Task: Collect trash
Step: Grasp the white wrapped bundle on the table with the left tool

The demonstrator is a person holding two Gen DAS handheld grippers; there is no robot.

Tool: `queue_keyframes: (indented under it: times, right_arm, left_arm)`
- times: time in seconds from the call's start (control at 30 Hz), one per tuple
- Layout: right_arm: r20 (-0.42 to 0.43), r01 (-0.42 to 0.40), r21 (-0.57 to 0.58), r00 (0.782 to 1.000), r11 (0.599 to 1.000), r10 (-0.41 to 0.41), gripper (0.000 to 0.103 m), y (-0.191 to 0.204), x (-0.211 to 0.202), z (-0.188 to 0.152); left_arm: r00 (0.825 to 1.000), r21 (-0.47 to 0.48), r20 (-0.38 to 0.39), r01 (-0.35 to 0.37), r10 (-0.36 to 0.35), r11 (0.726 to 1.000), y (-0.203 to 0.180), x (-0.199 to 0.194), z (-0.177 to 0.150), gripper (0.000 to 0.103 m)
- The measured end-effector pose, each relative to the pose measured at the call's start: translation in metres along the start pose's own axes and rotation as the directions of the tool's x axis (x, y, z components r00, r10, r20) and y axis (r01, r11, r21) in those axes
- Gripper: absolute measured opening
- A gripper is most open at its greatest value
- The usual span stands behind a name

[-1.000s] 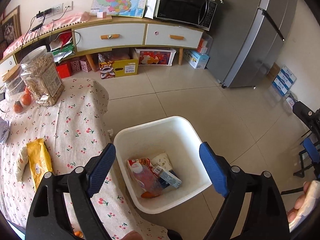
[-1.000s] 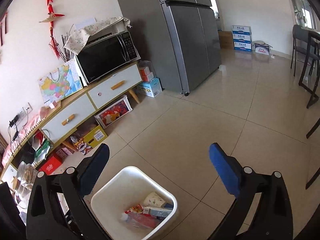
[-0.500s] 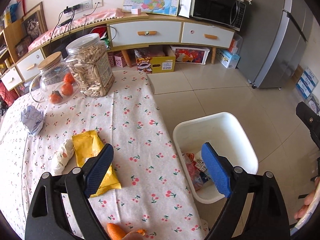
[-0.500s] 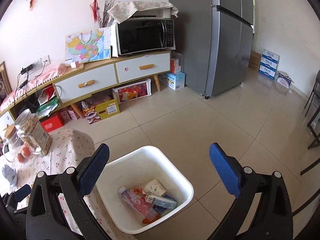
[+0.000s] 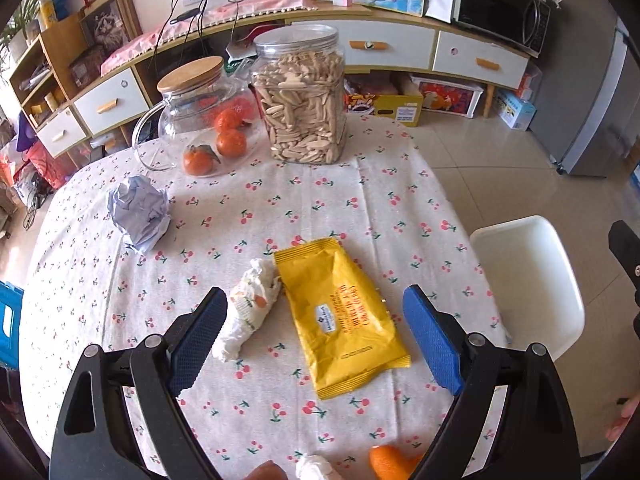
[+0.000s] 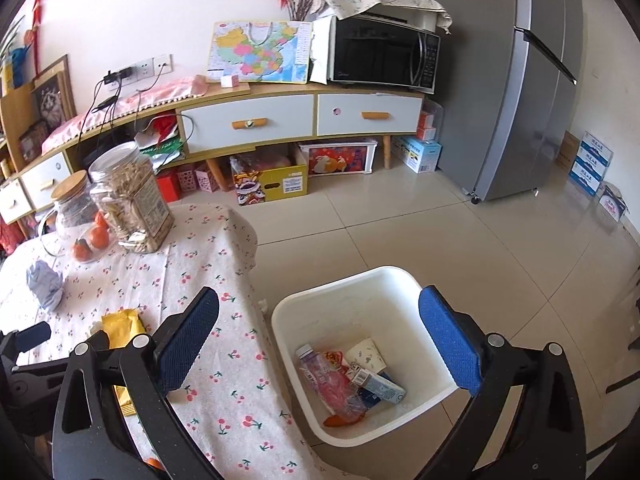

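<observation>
While the left gripper [image 5: 314,340] hangs wide open and empty over the yellow packet [image 5: 340,320], a crumpled tissue [image 5: 250,308] lies touching that packet's left edge; the right gripper [image 6: 320,344] gapes empty above the white bin [image 6: 320,304], right of the packet.

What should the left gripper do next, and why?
Probably lower the open left gripper onto the yellow wrapper and close. It lies flat between the fingers, untouched, and the white bin stands beside the table.
</observation>
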State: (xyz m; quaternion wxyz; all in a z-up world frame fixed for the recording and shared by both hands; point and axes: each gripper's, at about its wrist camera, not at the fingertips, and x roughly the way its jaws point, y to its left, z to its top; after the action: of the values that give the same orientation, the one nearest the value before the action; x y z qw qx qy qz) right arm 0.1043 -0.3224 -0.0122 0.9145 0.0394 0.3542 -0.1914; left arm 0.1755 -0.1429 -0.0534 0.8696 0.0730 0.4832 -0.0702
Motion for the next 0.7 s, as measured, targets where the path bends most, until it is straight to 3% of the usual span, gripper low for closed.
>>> queue_keyframes:
  times: [0.2,0.4,0.5,0.53,0.6,0.7]
  right_arm:
    - [-0.056,-0.059,-0.073,0.997,0.996,0.055,0.096,0.039,0.011,-0.004]
    - [-0.174,-0.181,-0.087,0.971,0.980,0.164,0.096,0.061,0.033,-0.009]
    - [-0.256,-0.241,-0.087,0.943,0.967,0.212,0.096,0.073,0.048,-0.015]
    - [-0.279,-0.259,-0.088,0.933,0.962,0.226,0.096,0.077,0.053,-0.018]
    - [-0.310,-0.288,-0.094,0.918,0.953,0.247,0.096,0.087,0.058,-0.022]
    - [-0.336,-0.338,-0.113,0.898,0.934,0.284,0.096,0.104,0.062,-0.025]
  left_arm:
    - [0.995,0.017,-0.103,0.004,-0.002,1.000,0.048,0.034,0.002,0.087]
    - [0.973,0.066,-0.216,0.102,-0.086,0.993,0.062,0.069,0.000,0.080]
    - [0.962,0.129,-0.262,0.112,-0.075,0.985,0.057,0.083,-0.006,0.061]
    - [0.960,0.141,-0.272,0.112,-0.070,0.984,0.057,0.087,-0.009,0.049]
    - [0.963,0.137,-0.250,0.133,-0.096,0.982,0.061,0.083,-0.012,0.035]
    - [0.974,0.140,-0.215,0.103,-0.071,0.985,0.071,0.071,-0.013,0.035]
